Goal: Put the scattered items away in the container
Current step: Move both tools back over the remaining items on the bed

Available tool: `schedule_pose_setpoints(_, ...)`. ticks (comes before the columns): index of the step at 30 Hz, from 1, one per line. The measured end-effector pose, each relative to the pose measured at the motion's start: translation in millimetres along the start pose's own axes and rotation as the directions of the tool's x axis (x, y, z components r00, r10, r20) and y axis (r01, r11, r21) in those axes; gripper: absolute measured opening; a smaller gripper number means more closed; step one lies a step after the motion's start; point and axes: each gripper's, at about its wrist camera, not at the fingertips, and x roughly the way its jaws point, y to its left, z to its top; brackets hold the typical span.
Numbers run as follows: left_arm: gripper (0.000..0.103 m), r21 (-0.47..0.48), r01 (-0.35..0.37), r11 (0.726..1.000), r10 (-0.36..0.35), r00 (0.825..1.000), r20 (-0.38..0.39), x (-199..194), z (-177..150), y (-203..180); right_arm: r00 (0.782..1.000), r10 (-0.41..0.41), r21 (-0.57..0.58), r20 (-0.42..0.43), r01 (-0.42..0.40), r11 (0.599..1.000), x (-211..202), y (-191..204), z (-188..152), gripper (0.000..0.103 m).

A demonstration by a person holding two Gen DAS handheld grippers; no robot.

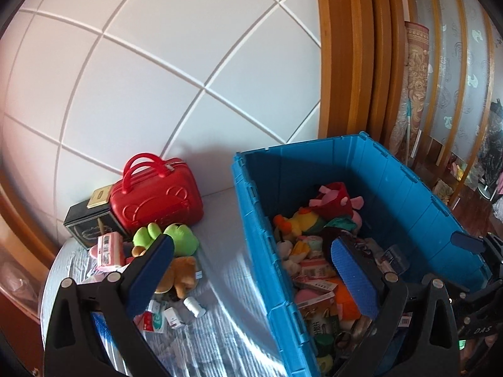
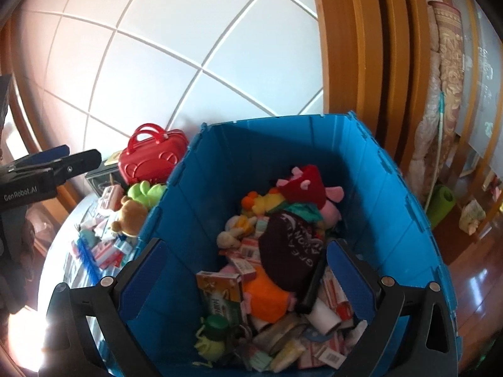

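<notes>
**Both tools wide and empty at the blue crate**

Left tool spread wide, nothing between its blue pads, straddling the near-left wall of the blue crate: one finger over the loose pile outside, the other over the crate's contents. Right tool likewise spread wide and empty, poised above the crate's interior, pointing down into it.

Inside the crate: a heap of soft toys and small cartons, among them a dark maroon cap with white lettering lying on top, an orange plush beneath it, a red-and-pink plush toward the far wall, a yellow plush beside that, and a green-lidded jar near the front.

Still outside, on the pale quilted surface left of the crate: a lime-green plush, a brown teddy just in front of it, a pink carton, small white bottles and scattered packets. Behind them, against the white tiled wall, a red toy suitcase and a black box touching its left side.
</notes>
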Motion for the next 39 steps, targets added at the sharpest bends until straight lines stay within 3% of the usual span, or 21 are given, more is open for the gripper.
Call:
schedule_pose_setpoints(9, 0.102, -0.106, -0.123, 0.987, 0.119, 0.992, -0.041, -60.7, -68.9, 97.3, 0.999, 0.047, -0.099, -0.018, -0.048, 0.994, -12.6, 114.6, -14.1, 0.103)
schedule_pose_setpoints(20, 0.102, -0.196, -0.105, 0.975, 0.108, 0.994, 0.001, -145.7, -132.0, 178.8, 1.000, 0.019, -0.177, 0.006, -0.017, 0.984, -55.0, 244.1, -49.5, 0.103)
schedule_pose_setpoints(31, 0.102, -0.201, -0.147, 0.969, 0.149, 0.989, -0.008, -187.9, -172.1, 212.0, 0.999, -0.033, -0.162, 0.029, 0.037, 0.986, -94.3, 303.9, -81.7, 0.103)
schedule_pose_setpoints(39, 0.102, -0.232, -0.159, 0.960, 0.159, 0.987, -0.017, -197.7, -181.9, 215.0, 0.999, -0.034, -0.172, 0.037, 0.040, 0.984, -108.4, 312.7, -91.6, 0.103)
